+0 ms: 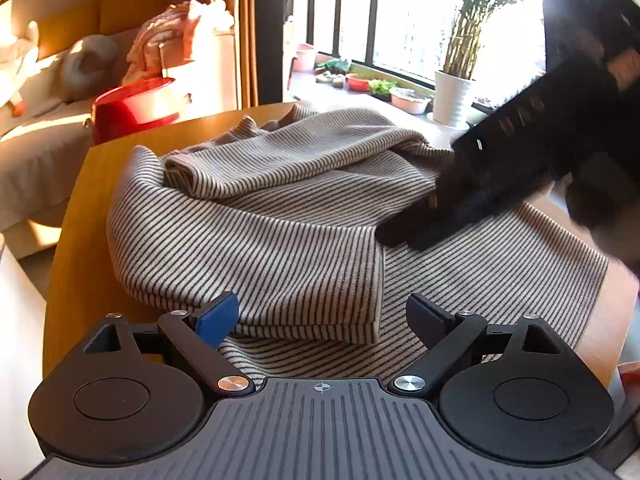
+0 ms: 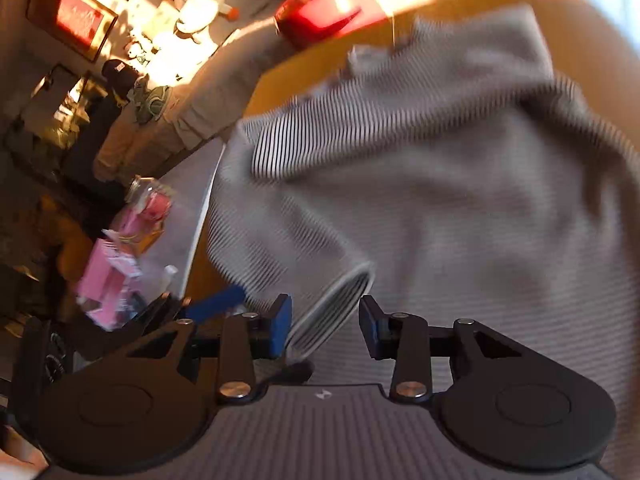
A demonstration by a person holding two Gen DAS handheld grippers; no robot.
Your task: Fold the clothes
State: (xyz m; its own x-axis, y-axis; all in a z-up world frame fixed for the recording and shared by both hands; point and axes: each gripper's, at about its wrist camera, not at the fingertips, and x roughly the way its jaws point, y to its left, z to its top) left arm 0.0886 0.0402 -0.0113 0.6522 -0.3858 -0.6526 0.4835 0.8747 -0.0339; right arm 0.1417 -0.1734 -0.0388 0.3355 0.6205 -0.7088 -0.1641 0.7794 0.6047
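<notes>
Jaws of the left gripper (image 1: 320,320) spread wide over the folded near edge of the striped garment (image 1: 280,216), gripping nothing. Jaws of the right gripper (image 2: 326,326) partly parted, a striped hem between the pads, not pressed. Garment heaped on the wooden counter (image 1: 96,208), beside a red tub (image 1: 132,106).

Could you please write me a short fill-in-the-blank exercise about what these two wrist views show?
1. The garment on the table has a ____ pattern.
2. The pads of the left tool are coloured ____.
3. Behind the table stands a ____ basin.
4. The plant by the window grows in a ____ pot.

Missing words: striped; blue; red; white
</notes>
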